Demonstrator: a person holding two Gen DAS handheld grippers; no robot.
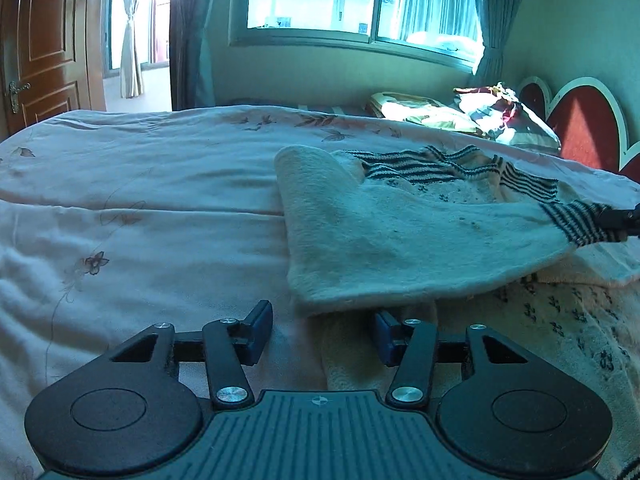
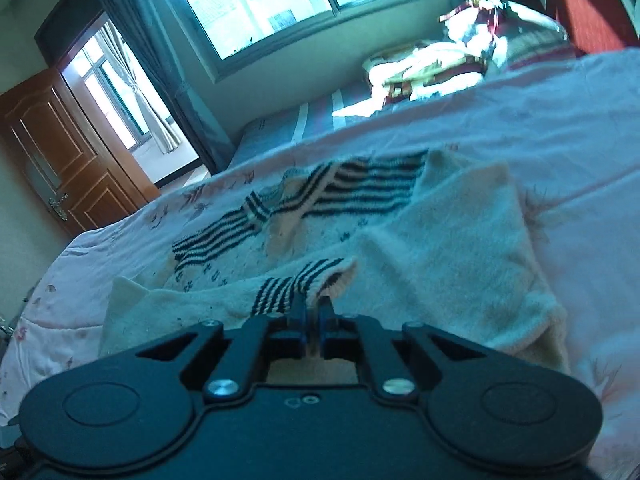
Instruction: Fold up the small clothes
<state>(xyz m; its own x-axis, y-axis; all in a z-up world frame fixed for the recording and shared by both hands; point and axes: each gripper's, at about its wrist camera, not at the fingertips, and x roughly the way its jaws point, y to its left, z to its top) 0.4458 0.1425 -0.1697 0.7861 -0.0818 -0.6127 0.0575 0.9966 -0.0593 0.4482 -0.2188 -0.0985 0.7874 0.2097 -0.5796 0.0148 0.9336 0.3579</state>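
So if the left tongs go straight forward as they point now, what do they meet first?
Most likely the sweater: its folded white edge hangs just ahead of the open left tongs, nearer the right finger. Depth is unclear, so they might slip under that edge and touch the bedsheet instead.

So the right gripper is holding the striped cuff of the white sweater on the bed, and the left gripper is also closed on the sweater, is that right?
Not quite. The left gripper is open: the left wrist view shows its fingers spread apart, holding nothing. The rest stands: the right gripper is shut on the striped cuff of the white sweater on the bed.
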